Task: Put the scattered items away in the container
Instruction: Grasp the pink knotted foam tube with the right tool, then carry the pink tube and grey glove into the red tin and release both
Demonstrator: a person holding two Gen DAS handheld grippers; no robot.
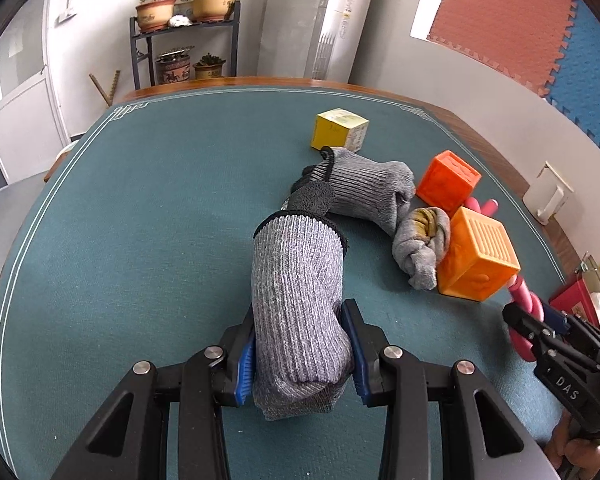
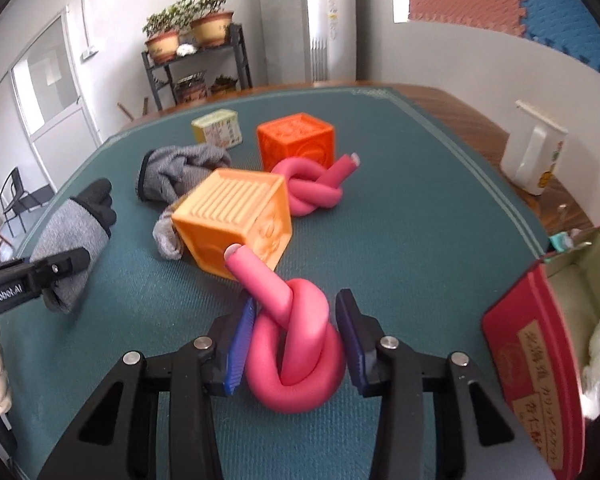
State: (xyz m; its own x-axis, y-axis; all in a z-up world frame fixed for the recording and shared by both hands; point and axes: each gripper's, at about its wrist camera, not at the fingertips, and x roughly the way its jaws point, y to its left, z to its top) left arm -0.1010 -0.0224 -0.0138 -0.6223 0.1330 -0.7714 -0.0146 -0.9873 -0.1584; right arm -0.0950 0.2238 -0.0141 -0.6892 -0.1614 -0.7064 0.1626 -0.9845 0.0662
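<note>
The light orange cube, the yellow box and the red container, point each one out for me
light orange cube (image 2: 236,200), right wrist view, ridged top face.
yellow box (image 1: 334,130), left wrist view, yellow front face.
red container (image 2: 528,344), right wrist view, red outer wall.

Left gripper (image 1: 304,354): matt black plastic arms, ribbed blue pads, bright metal pivot pins.
Right gripper (image 2: 296,344): same matt black plastic, blue ribbed pads, shiny metal pins.
Grey glove (image 1: 300,304): ribbed knit cloth, matt, with a black hem.
Second glove (image 1: 364,190): grey knit cloth, dark fuzzy cuff.
Knotted cloth (image 1: 422,248): soft grey fabric, matt.
Light orange cube (image 2: 236,220): moulded plastic with embossed ridges, slight sheen.
Dark orange cube (image 2: 298,142): same embossed plastic.
Pink knot (image 2: 296,344): smooth foam-like tube, matt.
Yellow box (image 1: 340,130): printed card.
Tabletop (image 1: 140,240): green felt-like matt covering, glossy wood rim.
Container (image 2: 536,364): red printed wall, finish unclear.
</note>
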